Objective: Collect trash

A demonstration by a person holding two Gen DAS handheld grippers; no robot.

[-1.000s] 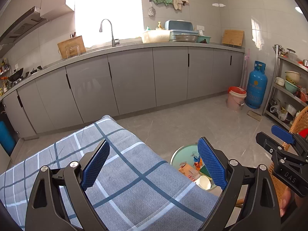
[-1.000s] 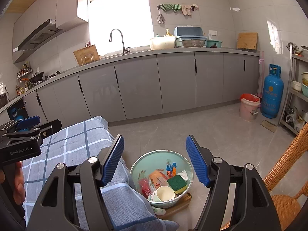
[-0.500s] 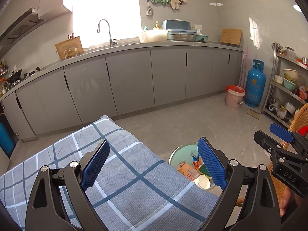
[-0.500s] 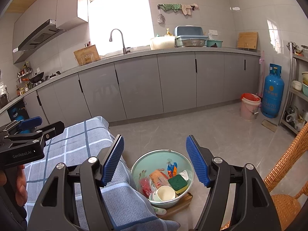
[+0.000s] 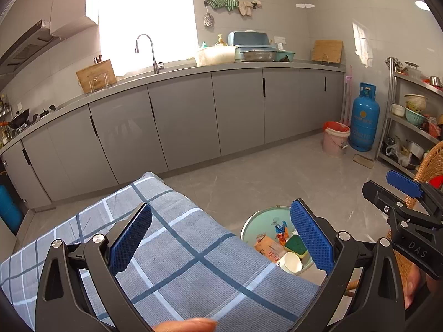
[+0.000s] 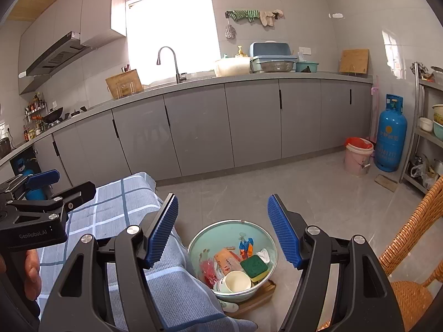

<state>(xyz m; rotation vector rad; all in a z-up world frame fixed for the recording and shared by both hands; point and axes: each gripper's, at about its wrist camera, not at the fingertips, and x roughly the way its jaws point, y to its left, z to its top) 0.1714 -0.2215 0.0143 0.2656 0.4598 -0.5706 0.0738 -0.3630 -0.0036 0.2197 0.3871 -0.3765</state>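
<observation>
Your left gripper [image 5: 221,240] hangs with its fingers [image 5: 130,238] spread wide and nothing between them, over the blue-grey checked cloth [image 5: 193,262] that covers the tabletop. Your right gripper [image 6: 223,231] is likewise wide apart and empty, held above the cloth's right edge and the pale green basin [image 6: 199,249] just beyond it.

The basin sits low beside the tabletop on a wooden board [image 6: 260,294], and it holds the trash: a white paper cup [image 6: 236,282] lying on its side at the near rim, a green and yellow sponge [image 6: 254,268] touching the cup, an orange wrapper [image 6: 225,261] in the middle, a red wrapper [image 6: 207,271] to its left, a small blue and orange packet [image 6: 245,246] farther back, and a crumpled white tissue [image 6: 263,254] by the sponge. From the left wrist view the cloth hides the basin's near left part.

To your right stands a wicker chair [image 6: 409,249]. Beyond lies grey floor [image 6: 277,188], then a pink bucket [image 6: 357,156] beside a blue gas cylinder [image 6: 390,135], with a metal shelf rack [image 5: 409,121] just right of them. Grey cabinets [image 6: 199,127] run along the far wall under a counter with a faucet [image 6: 169,63].
</observation>
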